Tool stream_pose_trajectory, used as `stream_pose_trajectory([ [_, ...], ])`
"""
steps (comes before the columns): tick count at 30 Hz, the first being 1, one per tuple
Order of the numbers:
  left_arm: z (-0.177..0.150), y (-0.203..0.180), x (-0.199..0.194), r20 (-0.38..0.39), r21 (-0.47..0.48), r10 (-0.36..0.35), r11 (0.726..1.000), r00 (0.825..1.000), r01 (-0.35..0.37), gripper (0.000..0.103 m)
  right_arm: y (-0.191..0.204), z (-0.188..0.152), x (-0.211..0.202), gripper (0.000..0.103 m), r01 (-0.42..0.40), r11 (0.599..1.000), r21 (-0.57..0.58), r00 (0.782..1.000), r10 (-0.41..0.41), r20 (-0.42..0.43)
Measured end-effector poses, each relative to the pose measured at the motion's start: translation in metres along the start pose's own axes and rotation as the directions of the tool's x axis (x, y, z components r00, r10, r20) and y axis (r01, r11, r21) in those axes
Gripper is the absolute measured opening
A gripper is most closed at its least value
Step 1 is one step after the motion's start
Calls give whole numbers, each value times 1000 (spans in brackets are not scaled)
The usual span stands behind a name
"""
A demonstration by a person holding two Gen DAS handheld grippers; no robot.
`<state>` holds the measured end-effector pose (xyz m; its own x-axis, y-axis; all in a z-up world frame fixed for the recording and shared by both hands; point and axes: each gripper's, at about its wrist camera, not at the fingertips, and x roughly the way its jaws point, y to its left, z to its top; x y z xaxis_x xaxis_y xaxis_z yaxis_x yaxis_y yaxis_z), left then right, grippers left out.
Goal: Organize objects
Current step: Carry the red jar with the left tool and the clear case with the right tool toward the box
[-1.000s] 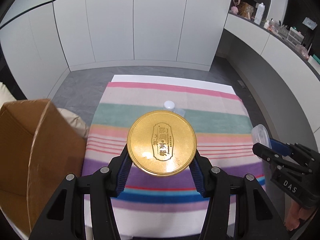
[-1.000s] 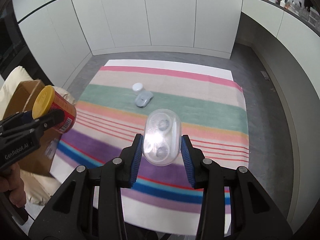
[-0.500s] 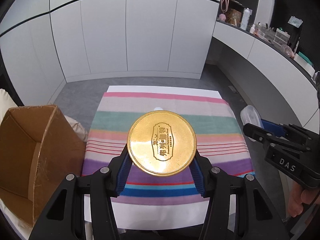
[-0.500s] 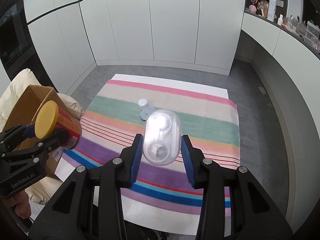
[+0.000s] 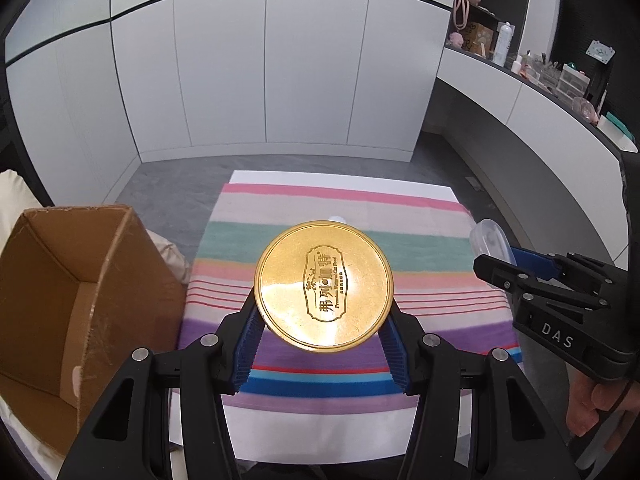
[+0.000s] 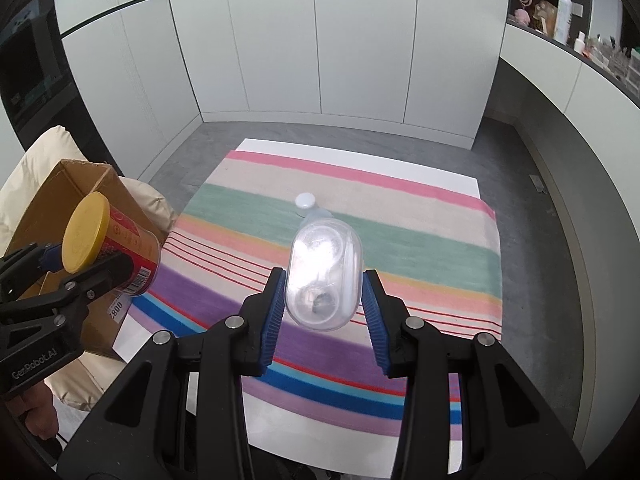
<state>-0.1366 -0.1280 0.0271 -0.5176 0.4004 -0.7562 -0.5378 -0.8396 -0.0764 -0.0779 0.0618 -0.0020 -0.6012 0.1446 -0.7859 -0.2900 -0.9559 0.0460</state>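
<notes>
My left gripper is shut on a red can with a gold lid, held high above the striped cloth; the can also shows in the right wrist view. My right gripper is shut on a clear oval plastic case, also held above the cloth; the case shows in the left wrist view. A small white cap and a pale blue object lie on the cloth's far part. An open cardboard box stands left of the table.
A cream cushion lies under and behind the box. White cabinet doors line the far wall. A curved counter with small items runs along the right. Grey floor surrounds the table.
Both grippers have risen and pulled back from the table with their objects still held. The box opening has come more into view at the left.
</notes>
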Motion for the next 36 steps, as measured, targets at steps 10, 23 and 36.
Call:
stream_pose_trajectory([
  [10, -1, 23, -11, 21, -26, 17, 1000, 1000, -17, 54, 18, 9, 10, 40, -21, 1000, -21, 1000, 21, 13],
  [23, -3, 60, -31, 48, -77, 61, 995, 997, -57, 54, 49, 21, 12, 40, -69, 996, -49, 997, 71, 37],
  [36, -13, 105, -62, 80, -133, 123, 985, 989, -111, 54, 108, 27, 14, 40, -140, 983, -123, 988, 147, 46],
])
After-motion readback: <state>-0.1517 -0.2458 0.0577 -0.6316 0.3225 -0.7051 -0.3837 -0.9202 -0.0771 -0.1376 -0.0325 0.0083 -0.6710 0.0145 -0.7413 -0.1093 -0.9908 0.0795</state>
